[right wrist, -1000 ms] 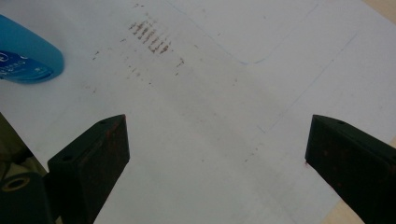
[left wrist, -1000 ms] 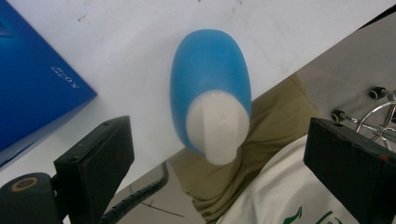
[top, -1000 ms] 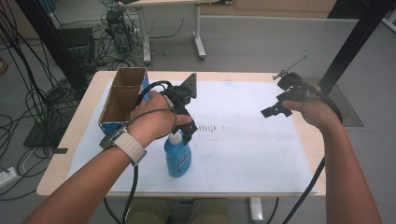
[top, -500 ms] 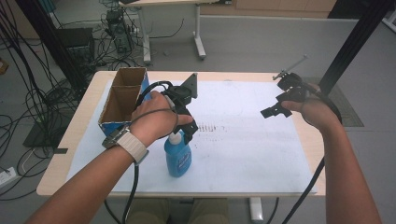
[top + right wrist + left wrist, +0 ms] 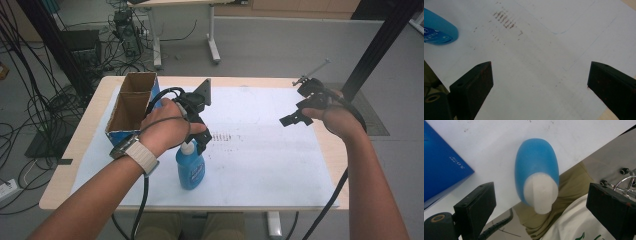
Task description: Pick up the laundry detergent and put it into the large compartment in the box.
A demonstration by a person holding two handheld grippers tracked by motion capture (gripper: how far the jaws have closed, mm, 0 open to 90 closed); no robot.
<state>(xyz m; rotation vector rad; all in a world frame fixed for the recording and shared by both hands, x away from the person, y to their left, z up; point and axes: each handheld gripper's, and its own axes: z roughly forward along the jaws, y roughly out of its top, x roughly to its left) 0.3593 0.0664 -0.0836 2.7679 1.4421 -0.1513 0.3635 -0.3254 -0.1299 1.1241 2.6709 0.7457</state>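
Hovering left claw (image 5: 541,202) wide, empty | bottle (image 5: 537,177) base hidden | right claw (image 5: 539,82) wide, empty

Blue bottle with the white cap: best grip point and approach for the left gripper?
Take the blue bottle at its white cap, from straight above. It stands upright; the left gripper already straddles the cap with jaws open, and the cap looks narrower than the body, so probably the easier fit.
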